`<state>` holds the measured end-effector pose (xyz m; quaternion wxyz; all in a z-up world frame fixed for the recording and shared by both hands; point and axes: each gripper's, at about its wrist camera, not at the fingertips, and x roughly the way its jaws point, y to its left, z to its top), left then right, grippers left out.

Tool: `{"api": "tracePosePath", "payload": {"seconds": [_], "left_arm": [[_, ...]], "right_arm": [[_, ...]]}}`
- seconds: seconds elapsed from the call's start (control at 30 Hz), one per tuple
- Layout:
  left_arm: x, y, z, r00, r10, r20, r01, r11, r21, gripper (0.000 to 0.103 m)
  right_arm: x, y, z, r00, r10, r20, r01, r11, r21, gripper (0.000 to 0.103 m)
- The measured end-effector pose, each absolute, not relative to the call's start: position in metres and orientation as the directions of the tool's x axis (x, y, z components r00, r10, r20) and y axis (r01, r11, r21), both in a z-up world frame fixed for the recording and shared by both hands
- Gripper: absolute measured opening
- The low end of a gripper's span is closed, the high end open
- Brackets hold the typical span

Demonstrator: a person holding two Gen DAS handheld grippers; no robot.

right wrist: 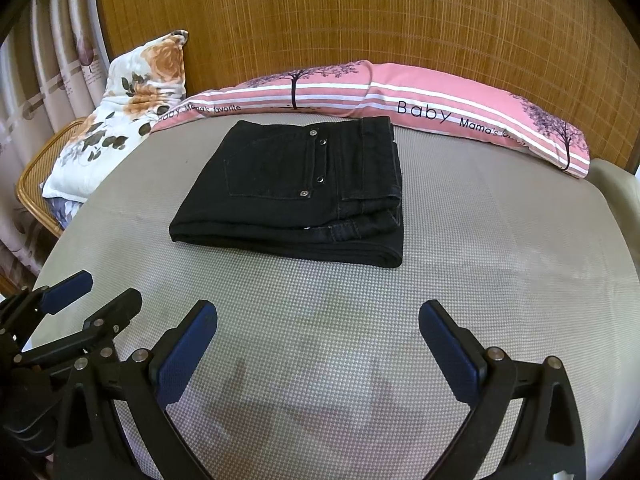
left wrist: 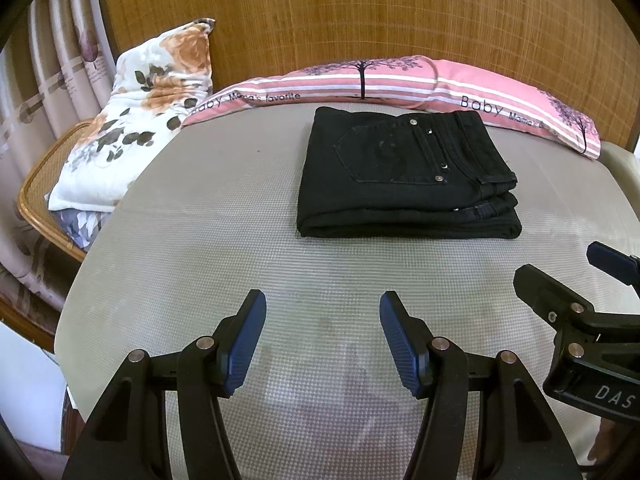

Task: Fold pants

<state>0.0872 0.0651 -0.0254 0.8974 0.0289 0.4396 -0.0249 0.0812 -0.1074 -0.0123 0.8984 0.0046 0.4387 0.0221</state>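
The black jeans (left wrist: 404, 176) lie already folded into a compact, layered rectangle near the far middle of the grey mattress (left wrist: 240, 264), back pocket and rivets facing up, waistband toward the right. Denim like this looks thick and fairly heavy, limp but not slippery, so the stack should hold its shape; a grip would best take the doubled fold along the near edge or a corner, pinching all layers together. The left gripper (left wrist: 322, 320) hovers over bare mattress with its blue pads wide apart, holding nothing; the right gripper (right wrist: 318, 328) likewise stands spread and empty just beside it. A pink striped pillow (right wrist: 460, 108) lies just behind the jeans, and a floral pillow (left wrist: 140, 108) sits at the far left; neither blocks the approach.
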Motion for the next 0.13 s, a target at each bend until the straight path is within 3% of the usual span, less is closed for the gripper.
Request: {"api": "tracePosePath", "payload": {"seconds": [0.13], "left_arm": [[0.0952, 0.067, -0.0253, 0.609, -0.029, -0.793, 0.082, 0.996, 0.027, 0.06]], "right_arm": [[0.0827, -0.1069, -0.0128, 0.614, 0.042, -0.788, -0.034, 0.999, 0.026, 0.1]]}}
